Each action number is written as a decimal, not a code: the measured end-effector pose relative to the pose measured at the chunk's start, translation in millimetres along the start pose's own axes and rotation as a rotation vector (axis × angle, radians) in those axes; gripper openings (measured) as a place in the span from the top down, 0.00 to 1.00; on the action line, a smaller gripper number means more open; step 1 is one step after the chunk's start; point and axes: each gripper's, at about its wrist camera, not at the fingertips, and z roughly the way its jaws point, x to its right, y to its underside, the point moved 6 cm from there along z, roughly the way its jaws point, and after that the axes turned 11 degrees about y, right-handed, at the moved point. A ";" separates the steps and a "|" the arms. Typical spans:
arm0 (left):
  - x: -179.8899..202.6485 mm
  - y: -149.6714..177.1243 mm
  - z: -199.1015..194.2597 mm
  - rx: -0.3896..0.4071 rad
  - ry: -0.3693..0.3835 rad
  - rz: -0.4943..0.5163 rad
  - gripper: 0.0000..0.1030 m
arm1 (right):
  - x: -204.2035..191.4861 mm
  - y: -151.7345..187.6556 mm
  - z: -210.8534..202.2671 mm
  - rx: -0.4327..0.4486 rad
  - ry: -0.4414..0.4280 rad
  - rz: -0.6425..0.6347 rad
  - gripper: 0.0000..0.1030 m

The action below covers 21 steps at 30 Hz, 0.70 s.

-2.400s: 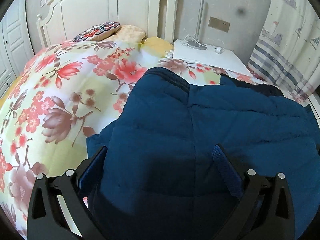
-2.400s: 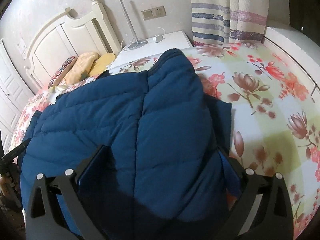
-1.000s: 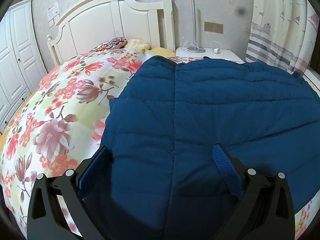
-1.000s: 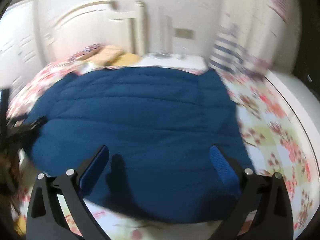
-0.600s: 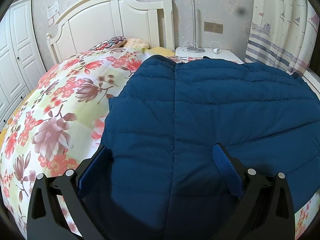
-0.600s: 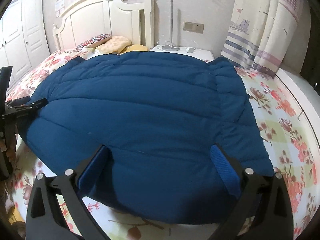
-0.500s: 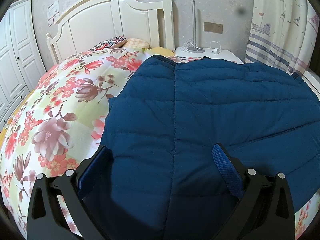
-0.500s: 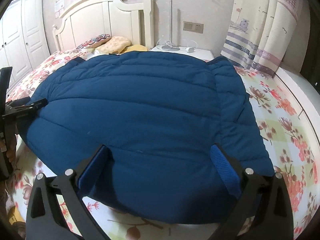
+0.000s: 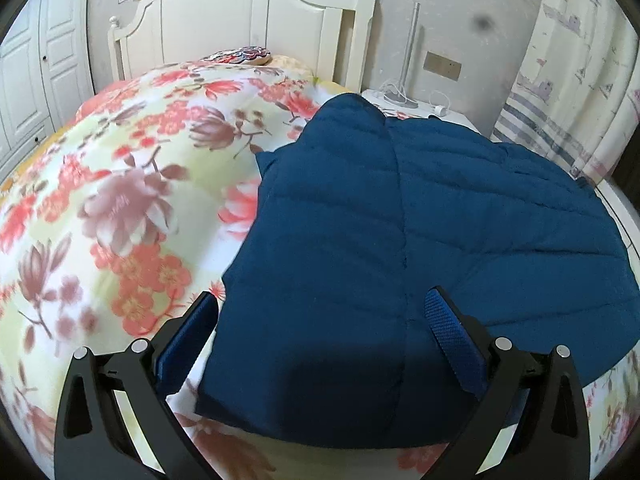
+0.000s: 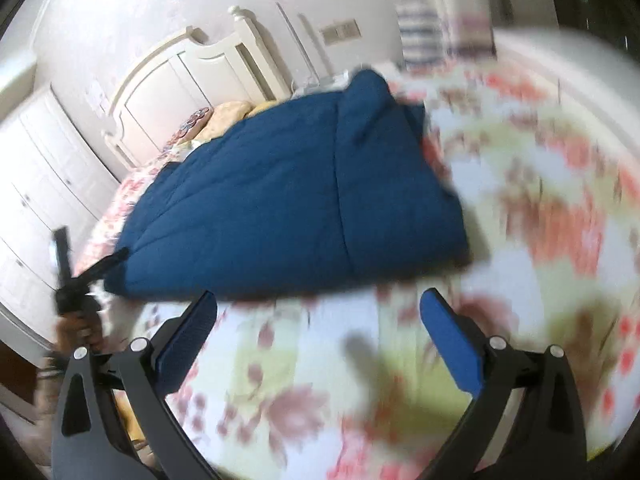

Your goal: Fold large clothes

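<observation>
A dark blue quilted padded jacket (image 9: 400, 240) lies spread flat on the floral bedspread (image 9: 120, 208). My left gripper (image 9: 320, 312) stands open over the jacket's near left corner, with the fabric lying between and under its blue pads, not pinched. In the right wrist view the jacket (image 10: 288, 204) lies further off, and my right gripper (image 10: 318, 312) is open above bare bedspread (image 10: 540, 200) just short of the jacket's near edge. The left gripper (image 10: 76, 280) and the hand holding it show at the far left of that view, which is motion-blurred.
A white headboard (image 9: 248, 24) and pillows (image 9: 244, 54) are at the far end. A white nightstand (image 9: 424, 110) with a lamp pole and cables stands behind the jacket. Striped curtains (image 9: 560, 92) hang at right, white wardrobe doors (image 9: 36, 72) at left.
Both grippers have pulled back from the jacket. The right one swung away and now hangs over bare bedspread; the left view tilted and drew back to the jacket's left corner.
</observation>
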 end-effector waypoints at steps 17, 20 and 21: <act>5.5 -1.5 4.3 -0.013 -0.022 0.032 0.04 | 10.0 -75.3 92.4 0.166 -0.181 0.520 0.72; 18.5 -10.8 -8.9 -0.001 -0.118 0.074 0.05 | 15.6 -66.9 65.6 0.211 -0.255 0.511 0.79; 30.2 -19.2 -18.6 0.031 -0.112 0.084 0.05 | 15.2 -61.6 53.9 0.229 -0.263 0.496 0.79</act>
